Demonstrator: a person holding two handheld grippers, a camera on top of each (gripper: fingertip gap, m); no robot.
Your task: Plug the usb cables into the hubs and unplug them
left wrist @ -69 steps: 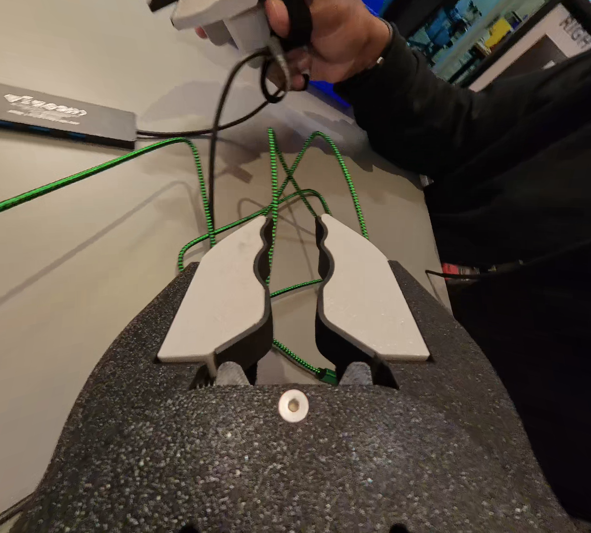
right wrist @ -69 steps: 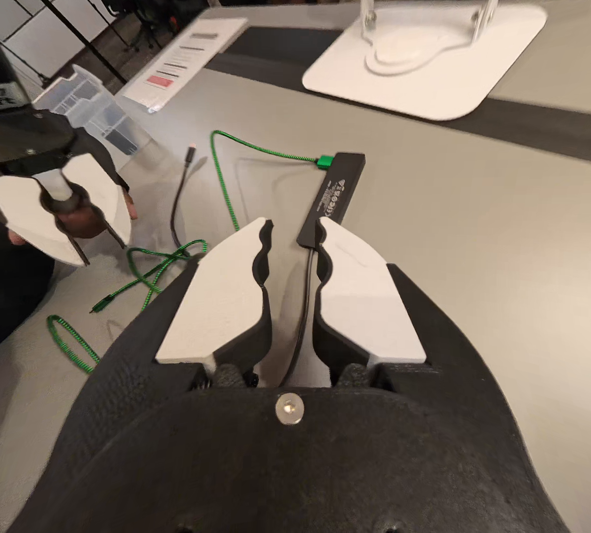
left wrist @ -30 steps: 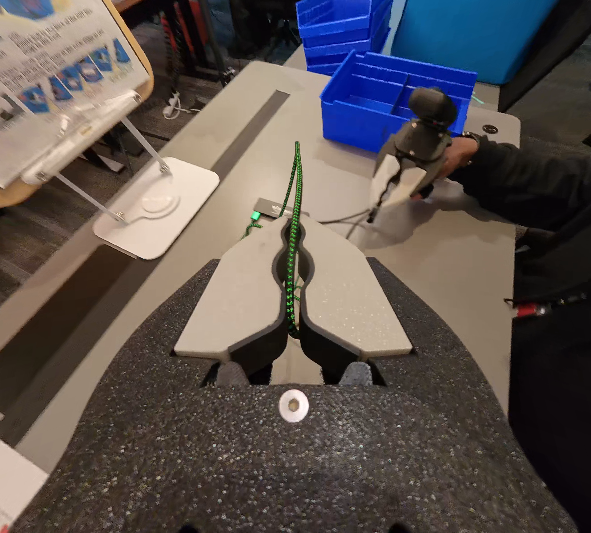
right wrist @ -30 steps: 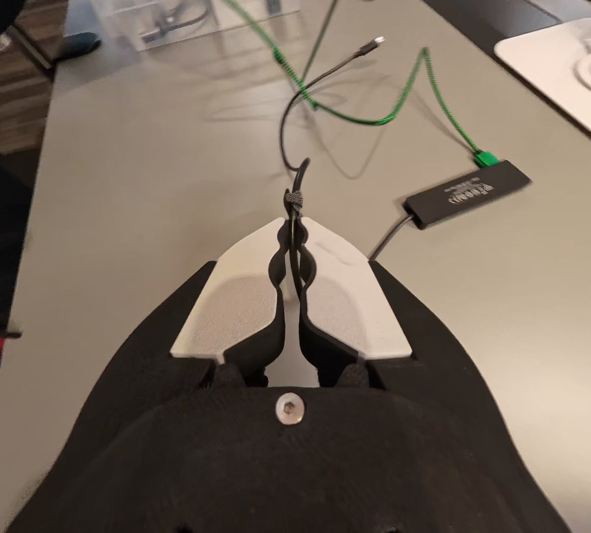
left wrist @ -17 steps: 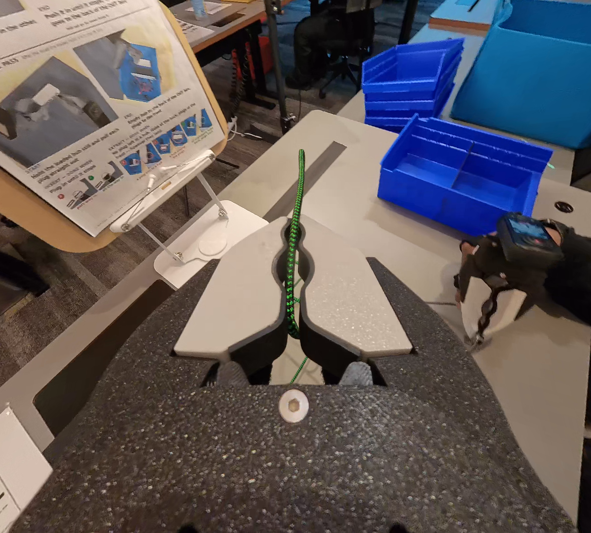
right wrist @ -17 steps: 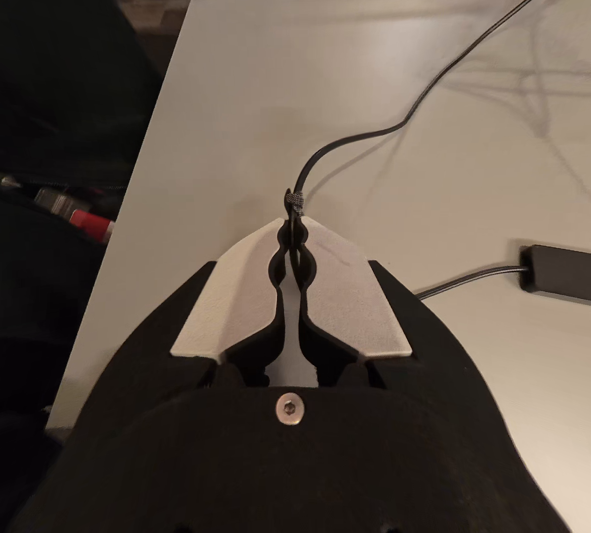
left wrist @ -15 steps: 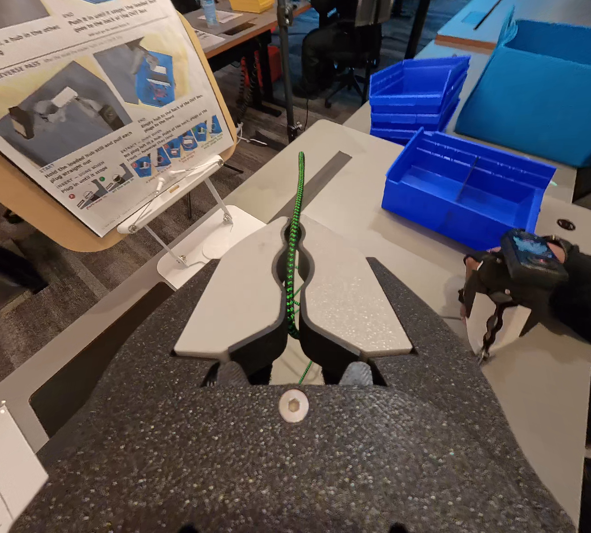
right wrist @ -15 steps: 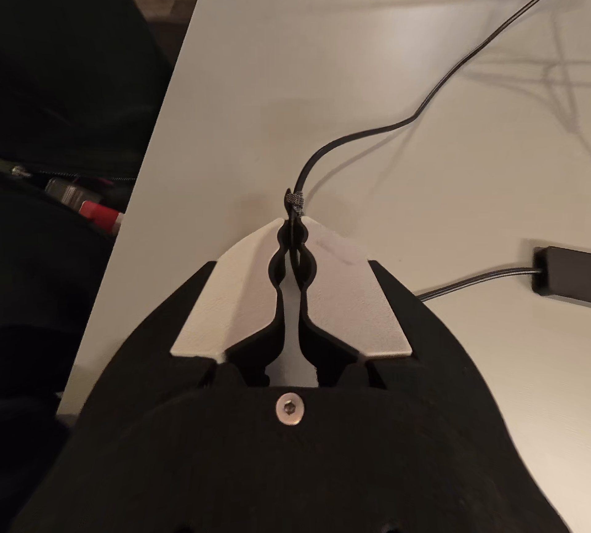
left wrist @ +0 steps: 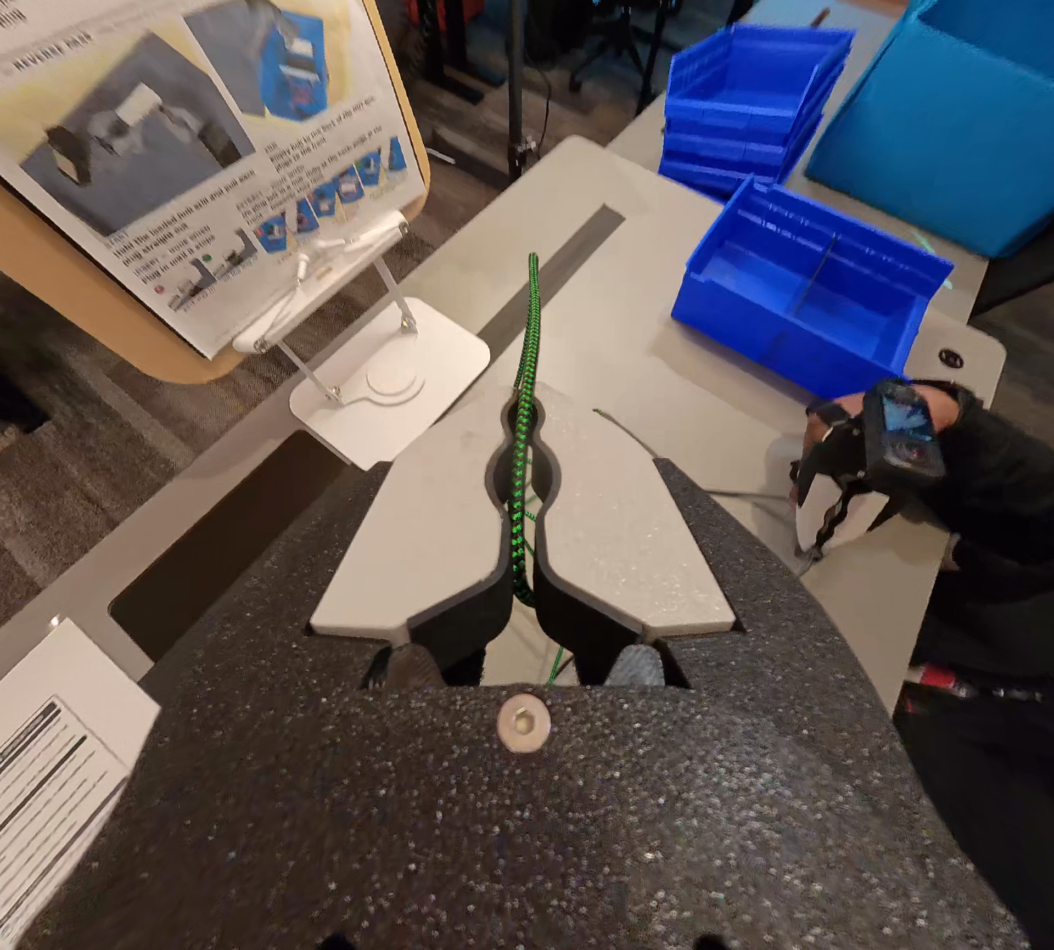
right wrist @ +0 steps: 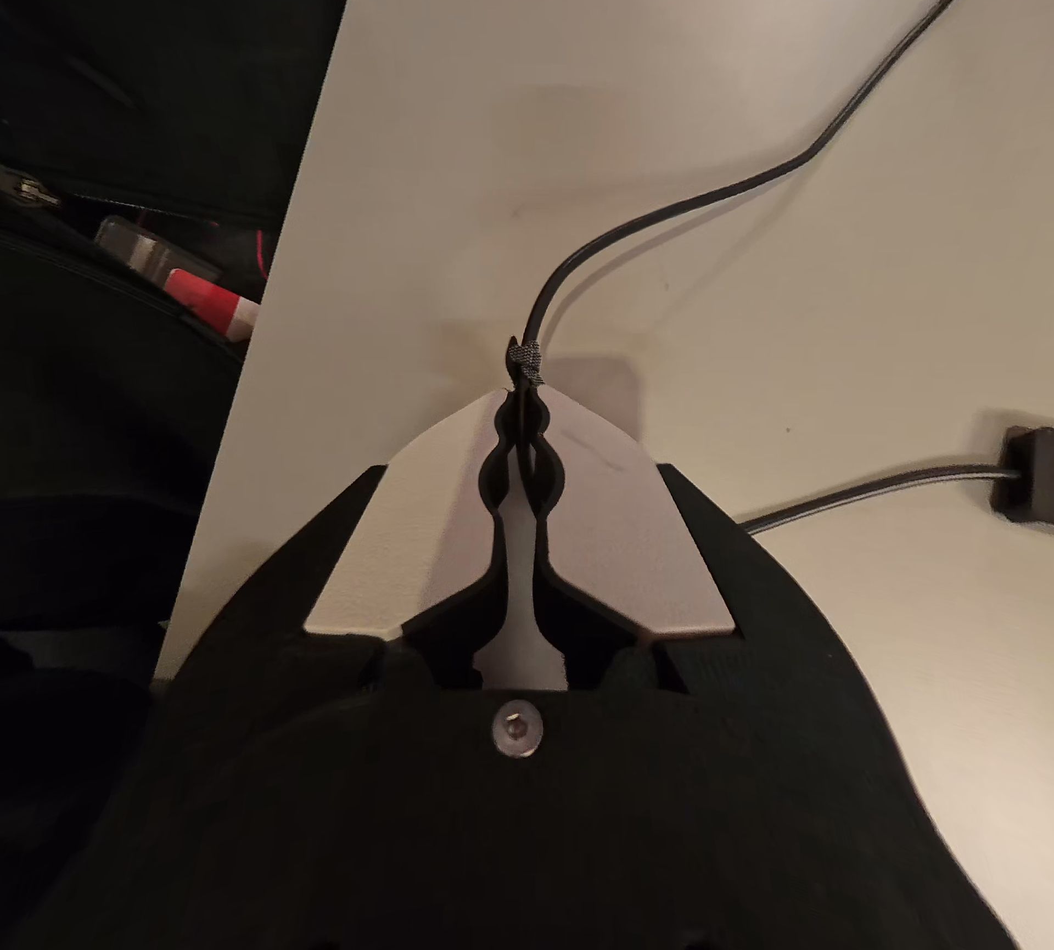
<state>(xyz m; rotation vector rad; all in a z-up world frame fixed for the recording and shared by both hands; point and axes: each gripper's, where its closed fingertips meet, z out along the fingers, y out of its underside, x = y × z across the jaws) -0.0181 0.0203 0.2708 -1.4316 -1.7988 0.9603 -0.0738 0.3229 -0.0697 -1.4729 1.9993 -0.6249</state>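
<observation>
Grey table point(left wrist: 713, 409) as landmark, carrying at its far right corner a blue bin point(left wrist: 810, 289), at its far left edge a white stand point(left wrist: 393, 381) propping a printed instruction sheet point(left wrist: 188, 113). Above the table's middle, left gripper point(left wrist: 527, 404) pinched tight on the green braided cable point(left wrist: 527, 352), jaws all but meeting, cable running out past the tips. At the table's near right edge, right gripper point(right wrist: 522, 398) closed on the black cable point(right wrist: 713, 193), tips low over the tabletop, cable curving off across it. On the table right of that gripper, black hub point(right wrist: 1026, 478), only one end showing, with its own lead attached.
</observation>
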